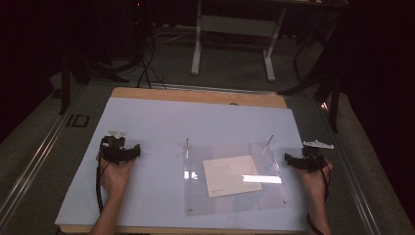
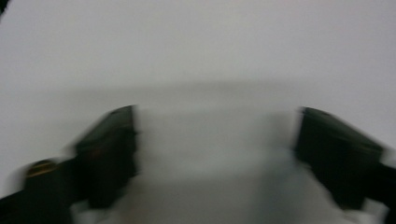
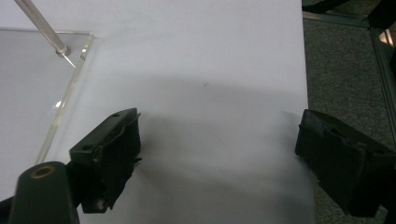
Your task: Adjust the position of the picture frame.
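A clear acrylic plate (image 1: 235, 196) lies on the pale blue table sheet (image 1: 161, 122), with a cream paper sheet (image 1: 231, 175) on it and two thin metal rods (image 1: 187, 147) standing at its far corners. My left gripper (image 1: 120, 149) rests at the sheet's left side, open and empty; its jaws appear blurred and wide apart over bare surface (image 2: 215, 149). At the sheet's right edge sits my right gripper (image 1: 293, 160), open with nothing between its jaws (image 3: 217, 158). The plate's corner (image 3: 86, 39) with a rod (image 3: 42, 25) lies to its upper left.
The sheet covers a wooden tabletop (image 1: 195, 95). Grey carpet floor (image 3: 345, 70) and a metal rail (image 1: 357, 171) lie just past the table's right edge. A white desk frame (image 1: 235, 29) stands behind in the dark room.
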Available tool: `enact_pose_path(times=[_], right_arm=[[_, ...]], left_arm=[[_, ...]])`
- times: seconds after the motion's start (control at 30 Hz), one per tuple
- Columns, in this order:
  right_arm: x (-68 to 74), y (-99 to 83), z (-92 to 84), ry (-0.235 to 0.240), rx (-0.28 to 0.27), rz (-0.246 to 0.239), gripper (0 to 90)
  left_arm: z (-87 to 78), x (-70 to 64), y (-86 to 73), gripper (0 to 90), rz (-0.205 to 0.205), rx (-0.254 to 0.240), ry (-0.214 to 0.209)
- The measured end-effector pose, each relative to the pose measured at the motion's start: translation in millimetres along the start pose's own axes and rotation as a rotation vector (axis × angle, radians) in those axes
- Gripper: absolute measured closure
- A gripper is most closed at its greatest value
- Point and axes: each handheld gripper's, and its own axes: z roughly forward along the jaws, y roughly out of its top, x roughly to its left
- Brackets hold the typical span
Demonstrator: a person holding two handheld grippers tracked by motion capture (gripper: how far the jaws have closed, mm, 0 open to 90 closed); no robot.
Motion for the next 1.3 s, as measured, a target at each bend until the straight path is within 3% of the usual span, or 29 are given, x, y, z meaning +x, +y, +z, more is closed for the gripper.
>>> enact_pose_path(times=[0.07, 0.1, 0.2, 0.23, 0.27, 0.33, 0.53, 0.7, 0.83, 1.03, 1.17, 1.3], right_arm=[[0.3, 0.1, -0.3, -0.002, 0.000, 0.002, 13.9], [0.3, 0.1, -0.3, -0.002, 0.000, 0.002, 13.9], [3.3, 0.0, -2.3, -0.011, -0.016, -0.015, 21.4], [3.3, 0.0, -2.3, -0.011, -0.016, -0.015, 21.4], [4.1, 0.2, -2.9, -0.014, -0.024, -0.017, 25.5], [5.7, 1.1, -5.6, -0.022, -0.038, -0.029, 33.7], [7.9, 4.4, -12.8, 0.045, -0.092, -0.050, 47.3], [16.1, 7.5, -13.8, 0.115, -0.114, -0.100, 52.8], [26.2, 11.4, -14.2, 0.135, -0.112, -0.156, 56.0], [31.7, 15.7, -15.7, 0.172, -0.145, -0.138, 54.8], [33.7, 19.0, -16.4, 0.202, -0.165, -0.135, 61.2], [38.1, 26.2, -14.5, 0.238, -0.165, -0.138, 60.2]], left_arm=[[-2.9, -0.1, -0.4, 39.4, 0.017, -0.016, -0.030], [-2.9, -0.1, -0.4, 42.6, 0.017, -0.016, -0.030], [-6.9, -0.7, 0.2, 42.8, 0.021, -0.052, -0.090], [-6.9, -0.7, 0.2, 43.1, 0.021, -0.052, -0.090], [-9.8, -2.0, 1.1, 43.1, 0.027, -0.071, -0.118], [-13.0, -3.7, 1.6, 45.0, 0.040, -0.080, -0.131], [-20.5, -8.7, 5.0, 48.1, 0.031, -0.114, -0.201], [-23.6, -17.2, 6.7, 48.6, 0.065, -0.115, -0.226], [-24.8, -23.5, 8.2, 50.4, 0.089, -0.114, -0.256], [-29.9, -35.7, 11.7, 51.5, 0.121, -0.142, -0.307], [-32.0, -43.2, 13.8, 55.0, 0.146, -0.146, -0.344], [-32.6, -51.2, 15.6, 55.4, 0.164, -0.140, -0.349]])
